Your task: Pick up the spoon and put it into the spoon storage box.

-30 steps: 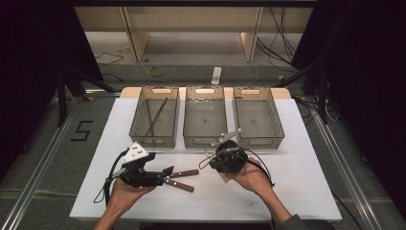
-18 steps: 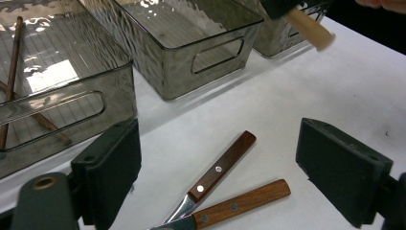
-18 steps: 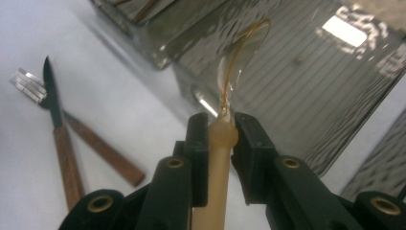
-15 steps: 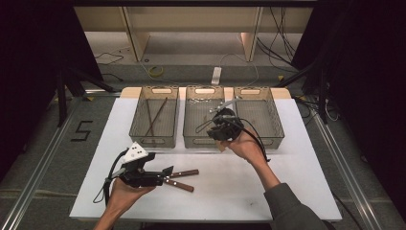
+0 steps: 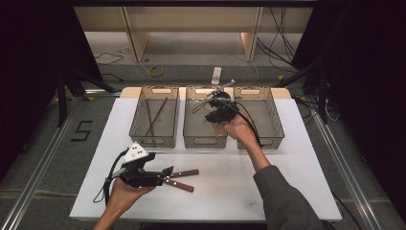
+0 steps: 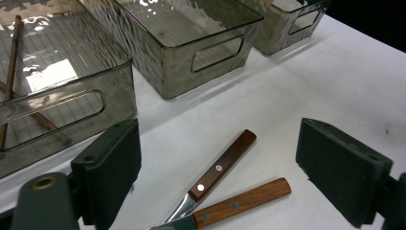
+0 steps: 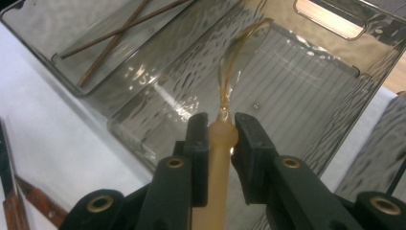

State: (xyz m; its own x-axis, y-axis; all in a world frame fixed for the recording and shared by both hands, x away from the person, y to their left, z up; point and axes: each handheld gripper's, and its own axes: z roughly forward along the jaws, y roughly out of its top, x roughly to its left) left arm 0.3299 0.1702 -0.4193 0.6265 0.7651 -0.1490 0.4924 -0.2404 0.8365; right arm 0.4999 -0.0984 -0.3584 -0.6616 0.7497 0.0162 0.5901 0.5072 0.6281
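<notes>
Translucent-handled whisk, pinched in the right claw, has moved from table to over the middle bin; left claw stays spread.

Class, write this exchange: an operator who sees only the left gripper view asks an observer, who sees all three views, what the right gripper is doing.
Operator: I see two knives and some bins. Where is the right gripper?
Observer: The high view shows the right gripper raised over the middle bin.
Operator: Is it holding anything?
Observer: Yes. In the right gripper view its jaws are shut on the pale handle of a utensil, whose clear amber end points into that bin.
</notes>
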